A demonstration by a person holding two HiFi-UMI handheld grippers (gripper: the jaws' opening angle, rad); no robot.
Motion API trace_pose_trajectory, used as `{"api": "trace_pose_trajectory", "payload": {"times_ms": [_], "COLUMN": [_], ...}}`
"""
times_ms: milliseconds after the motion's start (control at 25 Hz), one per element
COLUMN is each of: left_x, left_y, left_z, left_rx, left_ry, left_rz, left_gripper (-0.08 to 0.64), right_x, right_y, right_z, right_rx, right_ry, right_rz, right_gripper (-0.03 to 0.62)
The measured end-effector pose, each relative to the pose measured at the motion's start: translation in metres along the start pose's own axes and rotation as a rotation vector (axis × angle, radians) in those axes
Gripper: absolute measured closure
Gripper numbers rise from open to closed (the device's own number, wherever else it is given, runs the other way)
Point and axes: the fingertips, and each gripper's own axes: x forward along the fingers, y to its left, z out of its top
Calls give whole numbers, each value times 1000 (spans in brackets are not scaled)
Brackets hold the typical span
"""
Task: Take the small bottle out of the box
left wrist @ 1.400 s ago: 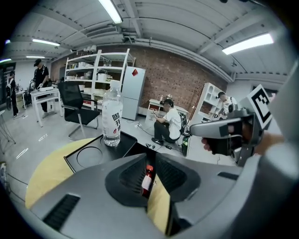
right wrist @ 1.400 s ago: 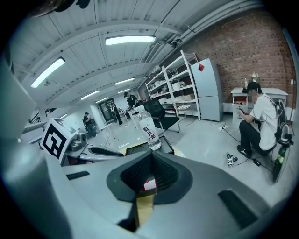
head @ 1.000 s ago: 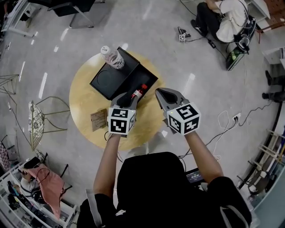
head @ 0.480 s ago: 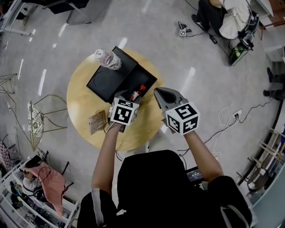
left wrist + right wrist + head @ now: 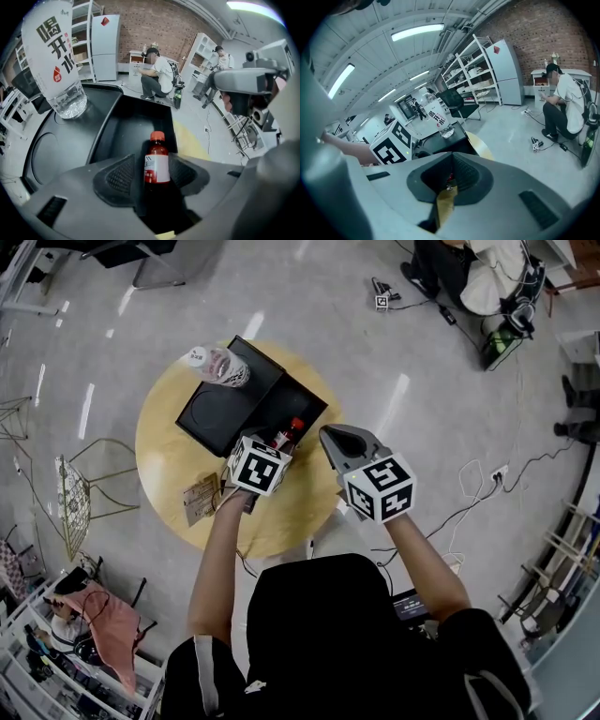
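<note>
The small bottle [image 5: 290, 433], dark red with a red cap and a white label, stands in the open black box [image 5: 302, 400] on the round wooden table [image 5: 169, 460]. My left gripper [image 5: 275, 442] points steeply down into the box. In the left gripper view the small bottle [image 5: 157, 161] stands between its pads [image 5: 121, 176], with a dark gap on the left side. These jaws have just been opening, and the left gripper [image 5: 152, 174] is open. My right gripper [image 5: 331, 436] hovers to the right of the box; in its own view the right gripper [image 5: 450, 164] has its jaws together, holding nothing.
A large clear water bottle [image 5: 217, 365] stands on the box's flat lid [image 5: 220, 409]. A brown card [image 5: 202, 495] lies on the table near its front-left edge. A wire chair [image 5: 80, 493] stands at left; a seated person [image 5: 469, 277] and cables are at upper right.
My left gripper has sunk toward the box and tipped steeper, and its marker cube has rolled. The small bottle now shows close above it. The right gripper has barely moved.
</note>
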Motion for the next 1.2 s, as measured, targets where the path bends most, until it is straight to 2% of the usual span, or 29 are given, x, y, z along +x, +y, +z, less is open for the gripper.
{"api": "trace_pose_trajectory", "payload": {"times_ms": [440,800,920,1080,1200], "left_x": [4,5,9,19,23], "left_y": [-3,-6,-4,0,2], "left_z": [6,11,9,3,3], "left_rx": [32,35,24,89,82], "left_ry": [88,94,106,136,133], "left_rz": [-133,-196,-195,-138,-131], "left_gripper": [347,347,347,345,345], "right_x": [8,9,10,10,9], "right_y": [-3,-5,-6,-8,-12], "right_z": [-11,-17,-18,-19,-20], "right_rx": [10,19,19,25,35], "right_ry": [23,38,41,42,41], "right_rz": [2,4,3,1,-4], "right_gripper": [589,591,589,590,589]}}
